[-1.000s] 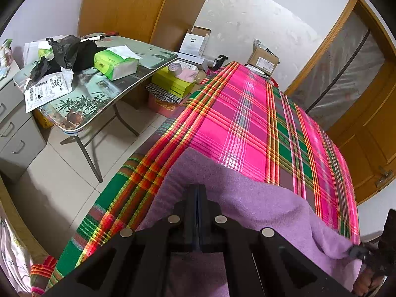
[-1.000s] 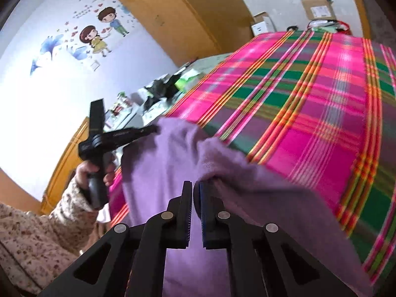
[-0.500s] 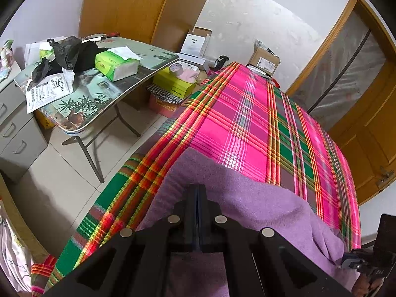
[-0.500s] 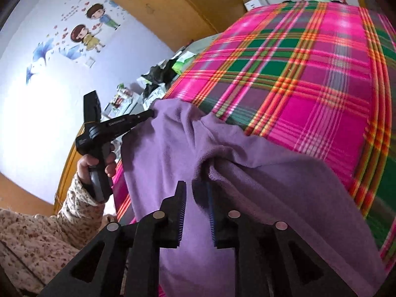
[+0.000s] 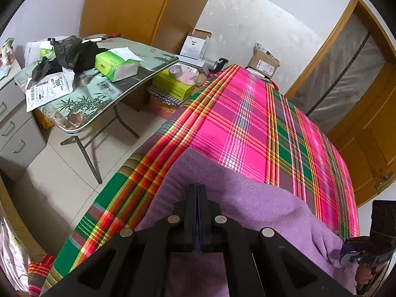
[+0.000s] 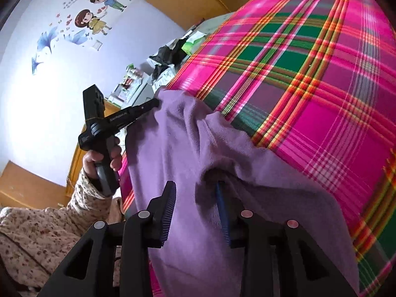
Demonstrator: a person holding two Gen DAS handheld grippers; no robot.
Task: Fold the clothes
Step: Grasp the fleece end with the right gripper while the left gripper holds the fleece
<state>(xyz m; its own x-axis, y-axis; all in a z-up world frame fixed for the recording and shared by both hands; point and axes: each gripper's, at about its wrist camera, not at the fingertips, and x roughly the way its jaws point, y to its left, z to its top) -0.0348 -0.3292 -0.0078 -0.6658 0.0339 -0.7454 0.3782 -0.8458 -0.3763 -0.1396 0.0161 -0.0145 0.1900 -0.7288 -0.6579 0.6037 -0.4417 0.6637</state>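
Left tongs (image 5: 197, 193): the two fingers are pressed flat together with no gap between them, tips down on the near-left edge of the purple garment; from the right wrist view their tip meets the cloth's far-left corner, pinching it. A hand (image 6: 102, 158) in a floral sleeve (image 6: 44, 230) grips the handle.
Right tongs (image 6: 195, 193): fingers spread wide apart, gripping nothing. A raised fold of the purple cloth runs between them; the blue-padded right finger (image 6: 222, 212) sits tucked under a lip of the fold, and the left finger (image 6: 168, 210) stands clear of it over flat cloth.
Purple garment (image 5: 259, 205): a fleecy lilac piece lying on the near end of the bed, spread from one pair of tongs to the other, with ridges and a loose hump in the middle. Its near edge hangs toward the cameras.
Bed cover (image 5: 247, 128): pink, green and orange plaid, smooth and bare beyond the garment, running away to the far end of the bed.
Folding table (image 5: 104, 94): stands left of the bed, well apart from the garment, carrying a green tissue pack (image 5: 116, 65), black plastic bags (image 5: 71, 52) and printed labels (image 5: 45, 91).
Far end: cardboard boxes (image 5: 263, 61) by the wall, a wooden wardrobe (image 5: 138, 7) behind the table.
Wall in right wrist view: cartoon stickers (image 6: 96, 14) of two children.
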